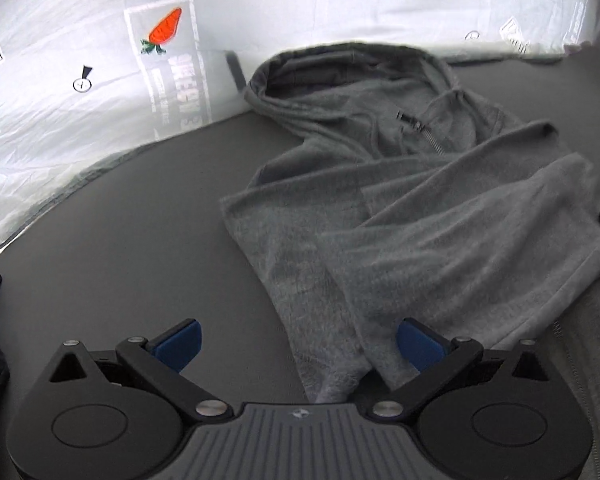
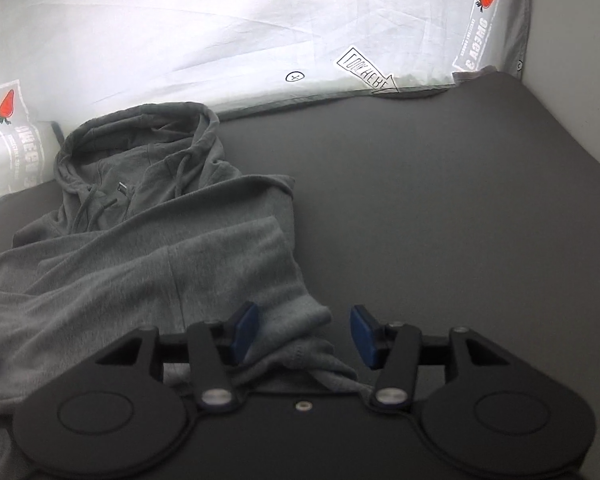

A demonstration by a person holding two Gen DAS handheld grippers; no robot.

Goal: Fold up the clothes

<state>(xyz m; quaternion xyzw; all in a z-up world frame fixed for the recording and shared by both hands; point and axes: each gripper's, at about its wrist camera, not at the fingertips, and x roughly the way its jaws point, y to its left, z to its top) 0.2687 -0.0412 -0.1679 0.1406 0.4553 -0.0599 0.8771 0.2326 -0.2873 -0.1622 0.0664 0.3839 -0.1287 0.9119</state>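
While both tilt down over the grey hoodie (image 1: 400,208), left gripper (image 1: 298,346) & right gripper (image 2: 304,334) gape, holding nothing

**A bedroom at home**

The setting reads as a bedroom. A wide, soft dark grey mattress surface (image 2: 440,208) fills both views, and a crumpled white duvet (image 2: 220,28), printed with red strawberries and lettering, lies along its far edge. A grey zip hoodie (image 1: 400,208) is spread out on the bed.
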